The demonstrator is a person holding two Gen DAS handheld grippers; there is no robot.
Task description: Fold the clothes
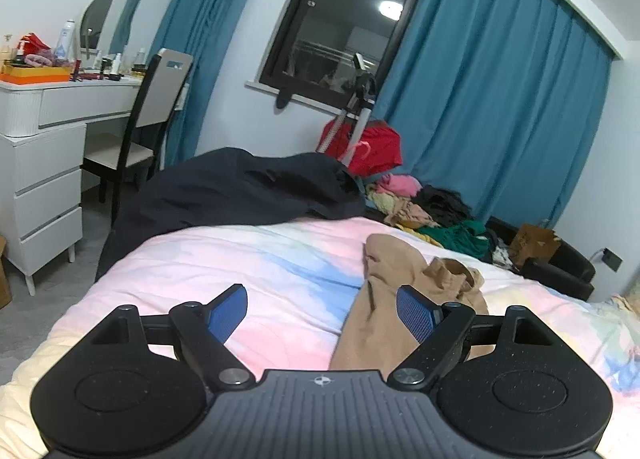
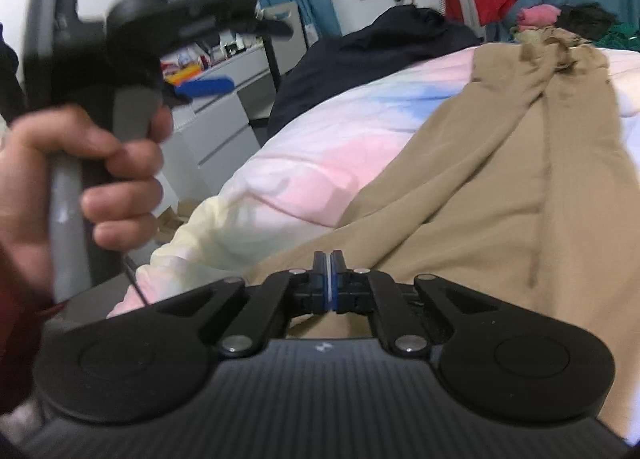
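Left view:
On the bed: we see tan trousers (image 1: 400, 299) spread over a pastel quilt (image 1: 240, 259), a dark garment (image 1: 240, 187) heaped at its far end.
Left tool: ours (image 1: 322, 313) stands wide open, holding nothing; its right pad lies over the trousers' edge.
Beyond: clothes pile (image 1: 432, 207), blue curtains (image 1: 500, 99).

Right view:
Right tool: ours (image 2: 330, 279) is fully closed above the trousers (image 2: 500, 179); whether cloth is pinched we cannot tell.
Left hand: it (image 2: 80, 179) grips the left tool (image 2: 208, 87), blurred, pads apart.
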